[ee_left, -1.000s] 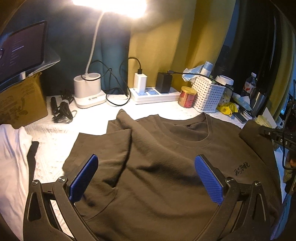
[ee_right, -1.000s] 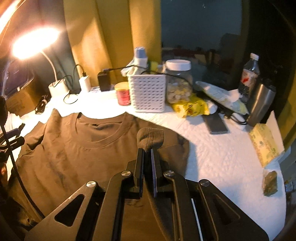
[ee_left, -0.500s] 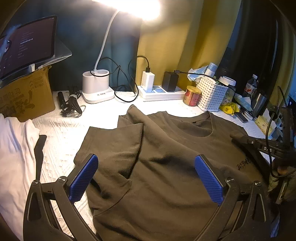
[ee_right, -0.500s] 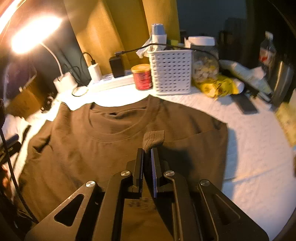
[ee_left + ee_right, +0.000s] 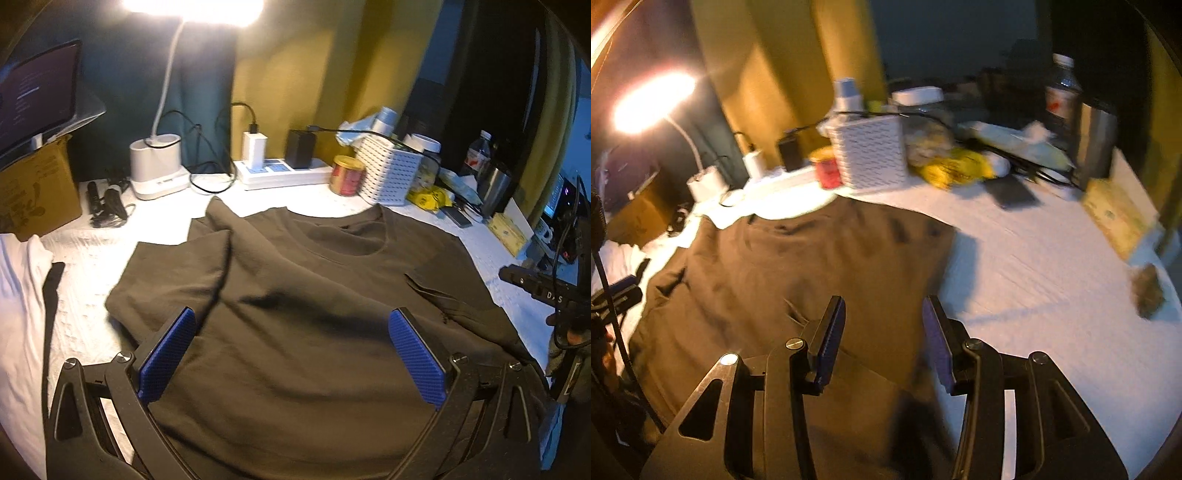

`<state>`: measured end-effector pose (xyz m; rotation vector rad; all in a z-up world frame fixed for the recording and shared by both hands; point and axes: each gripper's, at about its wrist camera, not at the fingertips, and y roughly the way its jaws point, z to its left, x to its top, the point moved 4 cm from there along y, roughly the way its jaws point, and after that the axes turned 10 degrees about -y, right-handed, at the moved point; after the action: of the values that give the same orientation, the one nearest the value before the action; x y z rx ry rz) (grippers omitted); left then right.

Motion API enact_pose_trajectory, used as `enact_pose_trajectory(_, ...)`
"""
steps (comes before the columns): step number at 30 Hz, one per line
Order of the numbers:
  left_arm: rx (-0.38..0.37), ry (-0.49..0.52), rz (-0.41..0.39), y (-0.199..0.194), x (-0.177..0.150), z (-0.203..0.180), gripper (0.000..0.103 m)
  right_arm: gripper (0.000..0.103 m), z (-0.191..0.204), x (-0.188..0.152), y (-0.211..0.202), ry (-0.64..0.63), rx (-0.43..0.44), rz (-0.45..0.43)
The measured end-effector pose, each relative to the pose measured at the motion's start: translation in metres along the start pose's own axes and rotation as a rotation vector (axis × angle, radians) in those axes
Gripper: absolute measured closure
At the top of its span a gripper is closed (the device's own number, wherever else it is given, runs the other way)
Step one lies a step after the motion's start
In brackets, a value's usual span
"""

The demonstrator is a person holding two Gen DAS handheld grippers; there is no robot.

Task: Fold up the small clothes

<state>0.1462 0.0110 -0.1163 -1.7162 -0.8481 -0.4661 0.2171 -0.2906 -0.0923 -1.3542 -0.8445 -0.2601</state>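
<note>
Lying flat on the white-covered bench (image 5: 110, 266), the dark brown T-shirt (image 5: 295, 332) has its collar at the far side, near the white basket (image 5: 391, 173), and both its sleeves are folded in over the body. The left hand-held gripper (image 5: 291, 350) hovers above the near part of the shirt with its blue pads wide apart and nothing between them. The right hand-held gripper (image 5: 882, 339) has just been opening its jaws, and they now stand apart over the shirt's right edge with no cloth pinched.
</note>
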Motion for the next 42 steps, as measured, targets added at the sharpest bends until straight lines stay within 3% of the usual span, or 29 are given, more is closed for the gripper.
enact_pose_trajectory(7,0.004,0.028,0.016,0.002,-0.006,-0.016,0.001,0.057,-0.009,-0.033,-0.006,0.014,0.056,0.058)
enact_pose_trajectory(14,0.020,0.030,0.021,-0.004,-0.013,-0.015,0.001,0.057,0.027,-0.047,0.005,-0.020,0.164,0.115)
enact_pose_trajectory(23,0.054,0.006,0.031,-0.011,-0.016,0.022,0.001,0.057,0.079,-0.058,0.004,-0.137,0.252,0.173)
enact_pose_trajectory(33,0.072,-0.018,0.034,-0.007,0.003,0.084,0.001,0.057,0.088,-0.029,-0.003,-0.121,0.173,0.090)
enact_pose_trajectory(42,0.069,-0.015,0.056,0.015,0.030,0.121,0.006,0.057,0.095,-0.012,0.011,-0.119,0.135,0.084)
